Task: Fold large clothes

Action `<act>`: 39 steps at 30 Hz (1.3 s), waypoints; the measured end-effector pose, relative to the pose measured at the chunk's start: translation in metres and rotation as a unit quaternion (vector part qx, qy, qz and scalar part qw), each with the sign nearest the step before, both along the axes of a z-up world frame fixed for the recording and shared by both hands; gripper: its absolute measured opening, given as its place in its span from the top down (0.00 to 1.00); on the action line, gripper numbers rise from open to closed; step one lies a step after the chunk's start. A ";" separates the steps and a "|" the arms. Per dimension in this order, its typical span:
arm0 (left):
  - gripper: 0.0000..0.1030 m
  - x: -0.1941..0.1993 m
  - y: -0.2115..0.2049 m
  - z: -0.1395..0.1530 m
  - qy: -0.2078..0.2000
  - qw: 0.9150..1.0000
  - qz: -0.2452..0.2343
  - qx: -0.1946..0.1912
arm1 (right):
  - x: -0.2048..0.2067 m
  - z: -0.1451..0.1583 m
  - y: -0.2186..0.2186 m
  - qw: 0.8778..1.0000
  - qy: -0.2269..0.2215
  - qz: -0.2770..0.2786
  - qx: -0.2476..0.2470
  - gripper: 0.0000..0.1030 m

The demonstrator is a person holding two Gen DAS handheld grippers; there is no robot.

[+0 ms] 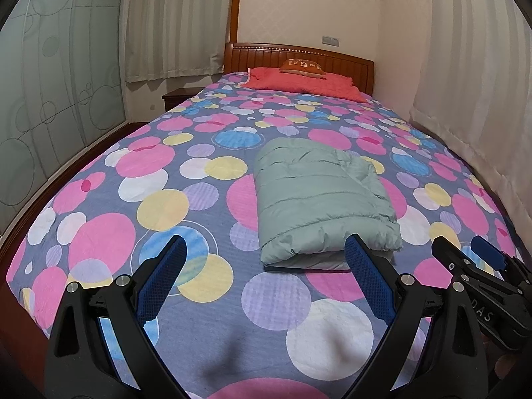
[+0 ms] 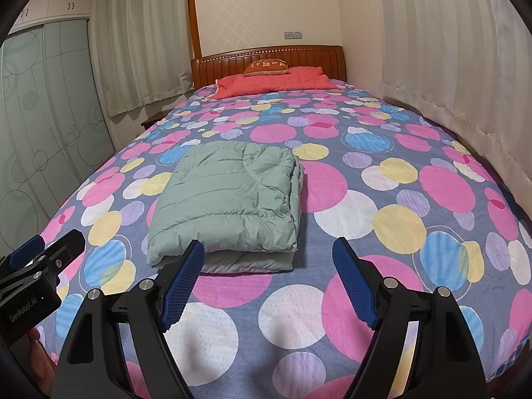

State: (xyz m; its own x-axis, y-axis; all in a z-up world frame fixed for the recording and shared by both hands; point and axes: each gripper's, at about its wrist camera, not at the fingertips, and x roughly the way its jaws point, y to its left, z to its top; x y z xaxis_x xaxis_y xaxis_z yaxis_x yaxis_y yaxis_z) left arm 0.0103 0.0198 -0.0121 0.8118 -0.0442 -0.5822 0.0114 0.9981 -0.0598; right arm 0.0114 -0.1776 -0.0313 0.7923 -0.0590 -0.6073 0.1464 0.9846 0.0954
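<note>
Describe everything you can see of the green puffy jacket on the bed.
The green jacket is pale sage, quilted in horizontal channels, of smooth, slightly shiny fabric that looks padded. It lies folded into a thick rectangular bundle, layers stacked at the near edge, with looser crumpled folds along its right side. It rests flat on the circle-patterned bedspread, about mid-bed. Nothing else touches it; both grippers' jaws are open and short of it.

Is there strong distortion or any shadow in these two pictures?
Left wrist view: fisheye bends the bed edge and darkens the corners; a soft shadow lies between the open left gripper fingers. Right wrist view: same curving; the jacket is sharp, with a faint shadow below the open right gripper.
</note>
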 end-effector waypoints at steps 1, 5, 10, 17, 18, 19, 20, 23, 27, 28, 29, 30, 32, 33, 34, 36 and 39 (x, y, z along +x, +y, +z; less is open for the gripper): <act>0.07 0.000 0.000 0.000 0.000 1.000 0.000 0.000 | 0.000 0.000 0.000 1.000 0.000 0.000 0.000 0.24; 0.07 0.000 -0.002 0.001 0.000 1.000 -0.001 -0.001 | 0.000 0.000 0.000 1.000 0.000 0.000 0.001 0.24; 0.07 0.000 -0.002 0.000 0.001 1.000 0.000 -0.001 | 0.000 0.000 0.001 1.000 0.000 0.000 0.000 0.24; 0.07 -0.002 -0.007 0.000 0.003 1.000 -0.004 -0.002 | -0.001 0.001 0.001 1.000 0.000 0.000 0.000 0.24; 0.07 -0.002 -0.007 0.000 0.003 1.000 -0.003 -0.002 | -0.001 0.001 0.001 1.000 0.000 0.000 -0.001 0.24; 0.07 -0.002 -0.007 0.000 0.003 1.000 -0.003 -0.002 | -0.001 0.001 0.001 1.000 0.000 0.000 0.000 0.24; 0.07 -0.002 -0.007 0.000 0.004 1.000 -0.003 -0.002 | -0.001 0.000 0.001 1.000 0.000 0.000 0.000 0.24; 0.07 -0.002 -0.007 0.000 0.003 1.000 -0.002 -0.001 | -0.001 0.000 0.001 1.000 0.000 0.000 0.000 0.24; 0.07 -0.003 -0.008 0.000 0.001 1.000 0.000 -0.002 | -0.001 0.000 0.002 1.000 0.000 0.000 0.000 0.24; 0.07 -0.002 -0.007 -0.001 0.001 1.000 0.001 -0.001 | -0.001 0.001 0.002 1.000 0.001 0.000 0.000 0.24; 0.07 -0.002 -0.007 -0.002 0.002 1.000 0.001 -0.002 | -0.001 0.000 0.002 1.000 0.001 0.000 0.000 0.24; 0.07 -0.002 -0.007 -0.002 0.002 1.000 0.000 -0.001 | -0.001 0.000 0.002 1.000 0.001 0.000 0.000 0.24; 0.07 -0.002 -0.007 -0.002 0.002 1.000 0.000 0.000 | -0.001 0.001 0.002 1.000 0.001 0.000 0.000 0.24; 0.07 -0.002 -0.007 -0.002 0.002 1.000 0.000 0.000 | -0.001 0.000 0.002 1.000 0.000 0.000 0.000 0.24; 0.07 -0.002 -0.007 -0.002 0.003 1.000 0.000 0.000 | 0.000 -0.001 0.002 1.000 0.000 0.000 0.000 0.24; 0.07 0.000 -0.005 -0.004 0.006 1.000 -0.001 -0.002 | 0.000 -0.001 0.002 1.000 0.001 0.001 0.000 0.24; 0.07 0.002 -0.003 -0.006 0.009 1.000 -0.001 -0.003 | -0.001 0.000 0.003 1.000 0.002 0.001 0.000 0.24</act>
